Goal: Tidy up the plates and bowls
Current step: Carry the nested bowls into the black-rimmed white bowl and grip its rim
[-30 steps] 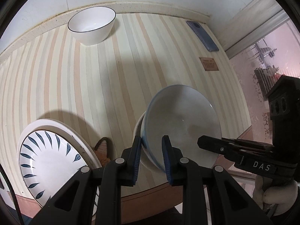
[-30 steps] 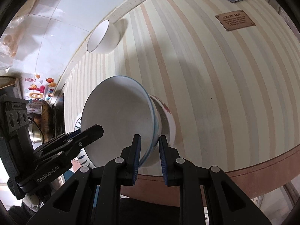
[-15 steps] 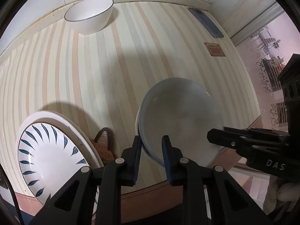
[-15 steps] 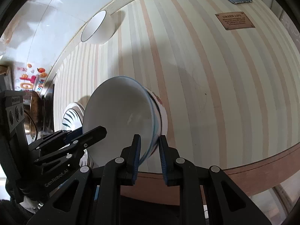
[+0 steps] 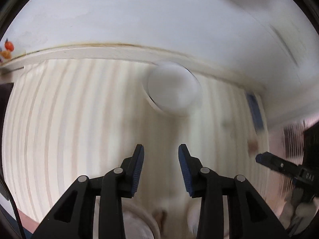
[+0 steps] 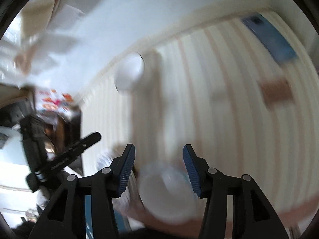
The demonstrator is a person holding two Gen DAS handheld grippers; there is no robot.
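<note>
- The worktop (image 5: pixel 79 123) wears a cloth of pale cream, tan and grey stripes and runs back to a white wall.
- A white bowl (image 5: pixel 172 88) sits on it close to the wall edge; both views are blurred.
- A blue flat object (image 6: pixel 269 37) lies at the far right corner.
- A small brown tag (image 6: pixel 276 92) lies nearer, apart from it.
- Another pale bowl (image 6: pixel 167 193) rests at the front edge, with a plate (image 5: pixel 139 223) close by.

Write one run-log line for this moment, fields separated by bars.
left claw open, empty | right claw open above near bowl | far bowl by wall | views blurred
</note>
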